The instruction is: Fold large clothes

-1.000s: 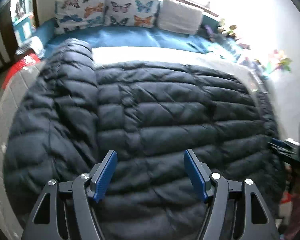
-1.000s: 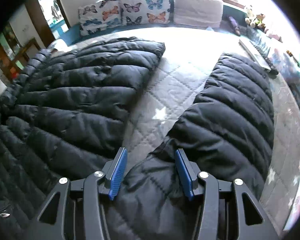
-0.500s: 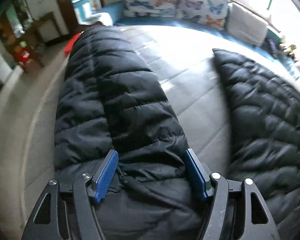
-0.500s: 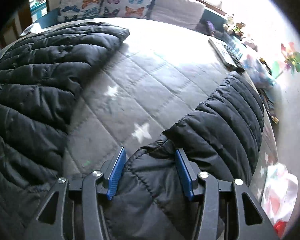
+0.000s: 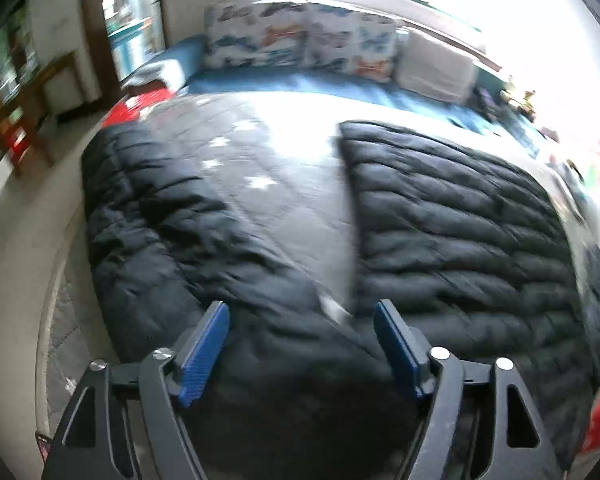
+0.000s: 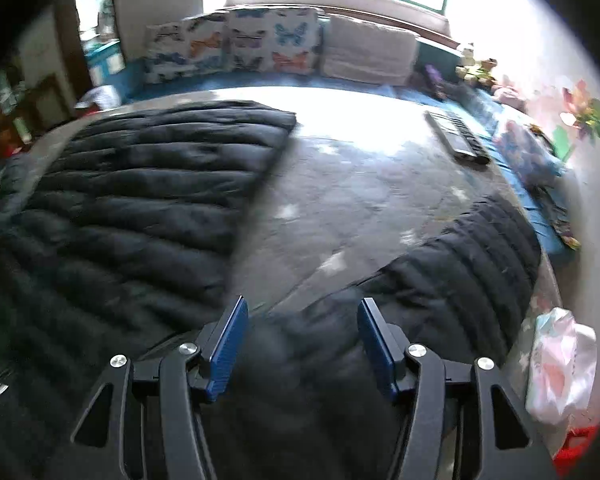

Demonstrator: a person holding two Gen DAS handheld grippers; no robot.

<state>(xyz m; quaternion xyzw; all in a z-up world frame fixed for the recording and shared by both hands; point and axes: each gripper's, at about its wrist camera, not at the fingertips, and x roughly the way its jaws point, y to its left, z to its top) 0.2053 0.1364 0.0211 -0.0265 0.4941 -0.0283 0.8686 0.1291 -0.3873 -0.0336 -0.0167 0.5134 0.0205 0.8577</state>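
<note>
While both jaws have just been opening, the left hand-held gripper (image 5: 300,340) stands released over the left sleeve (image 5: 172,232) at lower centre, and the right hand-held gripper (image 6: 302,342) likewise over the right sleeve (image 6: 452,280). Compared with a moment ago, the sleeves now lie spread either side of the black puffer jacket (image 5: 452,216) on the bed (image 5: 268,184), so folding inward looks next. Motion blur hides whether the pads touch fabric; the jacket's near end is cut off.

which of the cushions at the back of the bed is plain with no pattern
The white cushion at the right end of the row. The two cushions to its left carry butterfly prints.
</note>
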